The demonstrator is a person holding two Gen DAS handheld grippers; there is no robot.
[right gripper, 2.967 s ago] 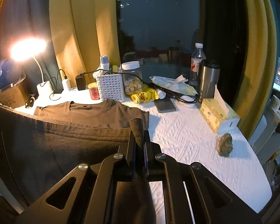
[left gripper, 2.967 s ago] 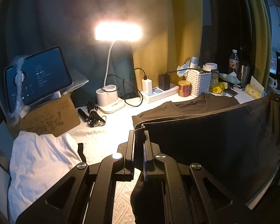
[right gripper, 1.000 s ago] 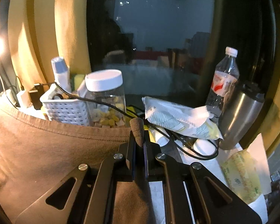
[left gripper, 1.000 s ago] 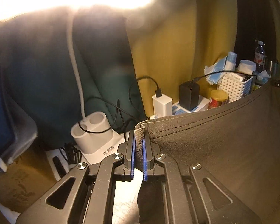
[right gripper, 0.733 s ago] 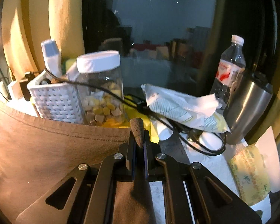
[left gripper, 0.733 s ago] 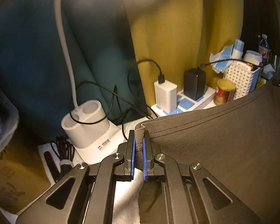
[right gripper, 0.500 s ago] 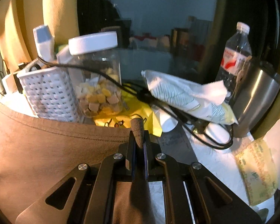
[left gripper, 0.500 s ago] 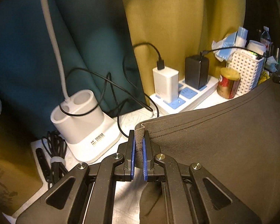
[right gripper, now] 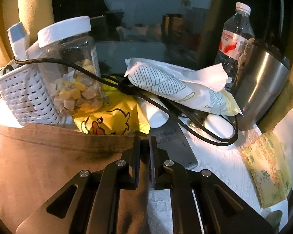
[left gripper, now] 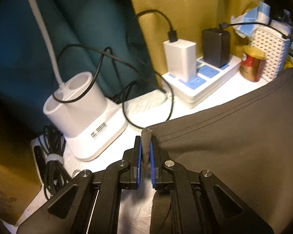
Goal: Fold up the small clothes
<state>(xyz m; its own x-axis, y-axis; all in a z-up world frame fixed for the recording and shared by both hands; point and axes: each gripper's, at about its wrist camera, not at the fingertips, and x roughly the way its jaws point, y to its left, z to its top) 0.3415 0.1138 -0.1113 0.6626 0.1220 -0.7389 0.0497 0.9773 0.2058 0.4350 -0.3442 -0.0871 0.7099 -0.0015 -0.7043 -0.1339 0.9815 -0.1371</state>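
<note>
Cluttered white tabletop (left gripper: pixel 146 105) backed by teal and mustard curtains. Dark brown T-shirt (left gripper: pixel 234 146) spread across the near side, hemmed edge stretched between the two grippers.

Left wrist view: left gripper (left gripper: pixel 145 154) with blue-lined jaws just easing apart, a bunched corner of the hem standing upright between them, left pad barely clear of the cloth. Just beyond, white lamp base (left gripper: pixel 84 117) with black cords looped over it. Further right, white power strip (left gripper: pixel 203 81) carrying a white charger (left gripper: pixel 180 58) and a black adapter (left gripper: pixel 215 46), then a red-and-gold tin (left gripper: pixel 253 64) beside a white lattice basket (left gripper: pixel 269 52).

Right wrist view: right gripper (right gripper: pixel 144 156) likewise opening, shirt fabric lying slack in the narrow gap, pads not visibly pressing on it. Ahead, clear jar (right gripper: pixel 70 68) of snacks with a white lid, yellow duck-print packet (right gripper: pixel 107 120), tissue pack (right gripper: pixel 177 85), water bottle (right gripper: pixel 234 39) and steel tumbler (right gripper: pixel 261 85).
</note>
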